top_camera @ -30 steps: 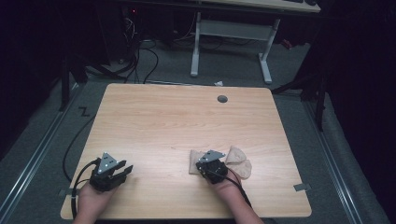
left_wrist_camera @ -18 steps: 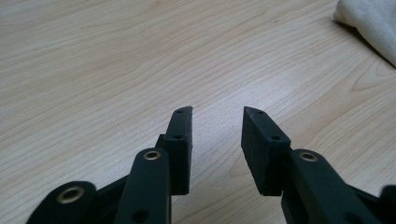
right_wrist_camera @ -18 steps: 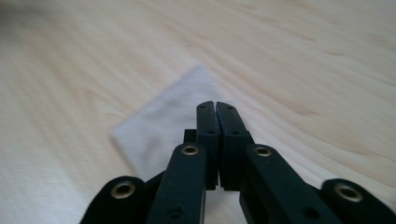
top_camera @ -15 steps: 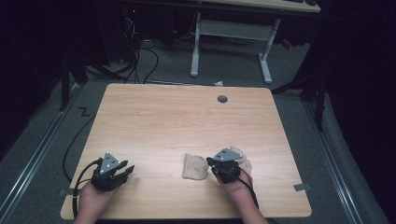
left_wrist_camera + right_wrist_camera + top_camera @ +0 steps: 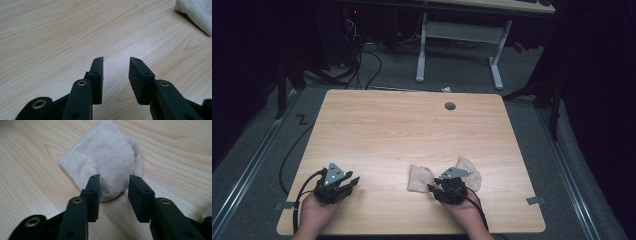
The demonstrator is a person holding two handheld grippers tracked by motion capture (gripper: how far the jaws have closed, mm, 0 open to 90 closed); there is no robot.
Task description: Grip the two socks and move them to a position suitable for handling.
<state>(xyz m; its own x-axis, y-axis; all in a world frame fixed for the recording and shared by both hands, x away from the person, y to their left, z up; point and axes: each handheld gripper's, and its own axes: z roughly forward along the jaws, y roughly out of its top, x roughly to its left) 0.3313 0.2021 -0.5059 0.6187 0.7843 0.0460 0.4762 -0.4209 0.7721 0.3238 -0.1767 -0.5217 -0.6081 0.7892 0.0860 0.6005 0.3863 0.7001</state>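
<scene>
Soft matt knitted cloth sock (image 5: 105, 162), smooth pale wood-grain table (image 5: 412, 130), matt black fingers (image 5: 93, 192)

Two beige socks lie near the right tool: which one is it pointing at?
The left sock, seen ahead of the right tool and lying flat in the right gripper view. The other sock lies beside it.

High view: fixed above the person's side, facing forward and down, far enough to take in the whole tabletop (image 5: 412, 130). Each claw view rides low and close, looking along its own jaws. All three share the beige sock (image 5: 105, 157).
</scene>
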